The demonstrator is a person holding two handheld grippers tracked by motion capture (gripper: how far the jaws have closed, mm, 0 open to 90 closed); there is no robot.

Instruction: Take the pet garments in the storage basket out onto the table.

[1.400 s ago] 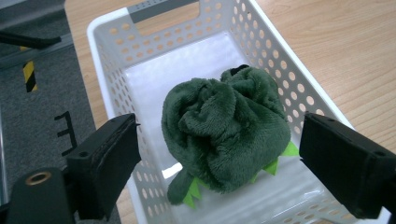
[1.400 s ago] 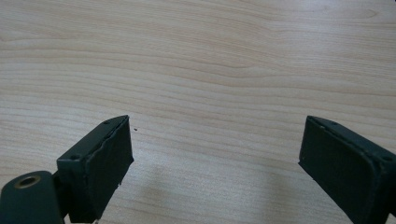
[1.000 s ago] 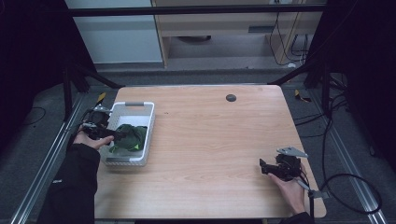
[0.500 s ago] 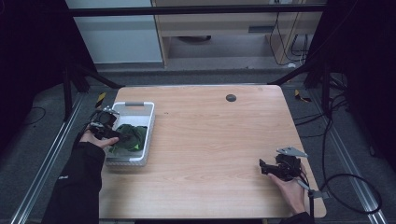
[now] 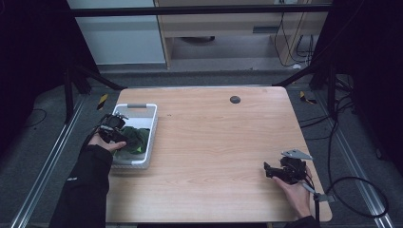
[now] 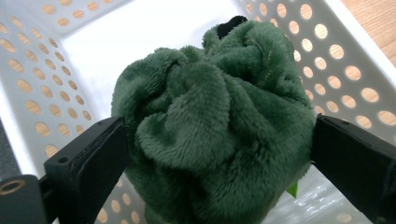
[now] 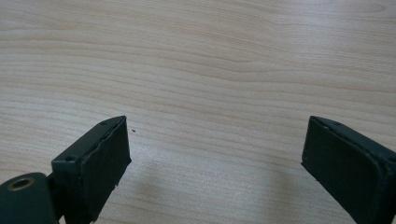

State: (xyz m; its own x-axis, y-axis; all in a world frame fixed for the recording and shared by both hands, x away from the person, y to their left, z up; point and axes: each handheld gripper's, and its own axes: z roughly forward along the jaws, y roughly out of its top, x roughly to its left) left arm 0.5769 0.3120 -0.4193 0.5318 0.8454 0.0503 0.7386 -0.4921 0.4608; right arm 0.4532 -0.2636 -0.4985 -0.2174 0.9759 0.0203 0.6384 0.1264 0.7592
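A green plush cloth (image 5: 138,140) lies bunched in a white perforated basket (image 5: 138,107) at the table's left side. My left gripper (image 5: 124,135) reaches into the basket from the left. In the left gripper view the cloth (image 6: 215,107) bulges between the two widely spread jaws and touches both, with the basket wall (image 6: 42,70) behind it; the left gripper (image 6: 217,140) is open around the cloth. My right gripper (image 5: 268,171) rests low over the bare wood near the front right corner. The right gripper (image 7: 215,144) is open with nothing between its jaws.
The wooden table (image 5: 214,142) holds a small black round disc (image 5: 235,99) near its far edge. Dark frame posts and cables stand around the table, and a cable (image 5: 351,190) trails from the right gripper.
My left gripper has moved rightward from the basket's left rim into the basket, around the green cloth. The right gripper has stayed still.
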